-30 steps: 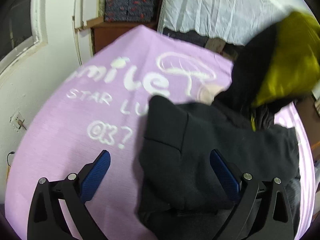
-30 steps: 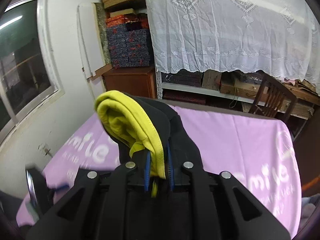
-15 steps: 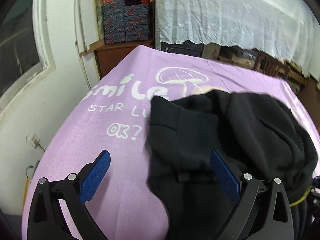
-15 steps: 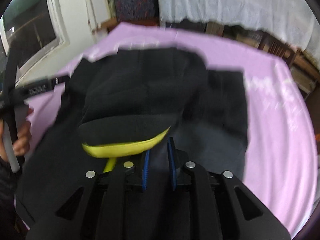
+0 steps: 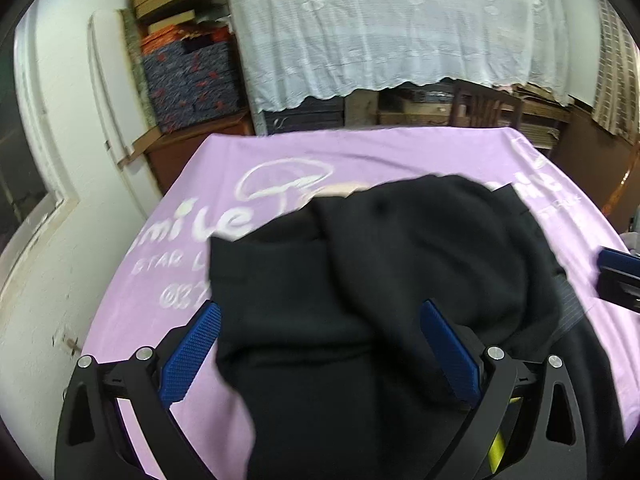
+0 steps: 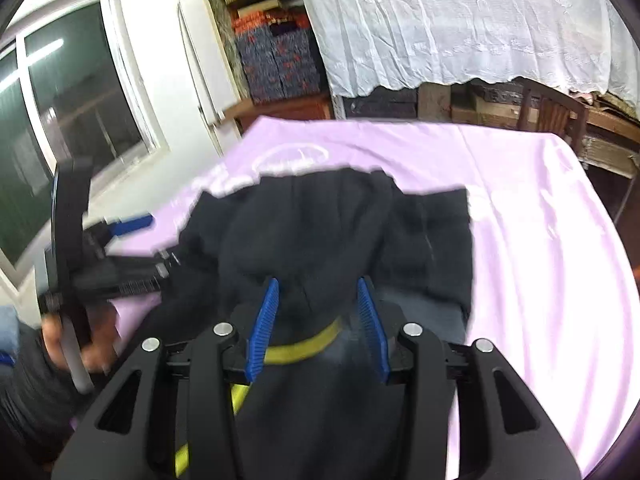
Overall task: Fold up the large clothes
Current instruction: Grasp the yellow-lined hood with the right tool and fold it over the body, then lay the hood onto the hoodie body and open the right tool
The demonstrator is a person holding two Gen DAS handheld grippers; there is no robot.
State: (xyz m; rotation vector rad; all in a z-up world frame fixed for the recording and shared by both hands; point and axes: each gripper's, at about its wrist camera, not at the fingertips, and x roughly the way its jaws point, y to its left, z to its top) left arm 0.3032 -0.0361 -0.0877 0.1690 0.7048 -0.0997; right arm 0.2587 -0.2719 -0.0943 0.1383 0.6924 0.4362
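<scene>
A black hooded garment with yellow lining lies bunched on the purple cloth, its hood laid over the body. My left gripper is open, low over the garment's left part, holding nothing. My right gripper is open, its blue pads on either side of the hood's yellow rim, not pinching it. The garment fills the middle of the right wrist view. The left gripper shows at that view's left edge, and the right gripper's tip at the left wrist view's right edge.
The purple cloth with white lettering covers the table. A white wall and window are on the left. A lace-draped shelf, patterned boxes and a wooden chair stand behind the table.
My right gripper carried the hood down onto the garment, then opened and let it go. The left gripper stayed open and drew back slightly.
</scene>
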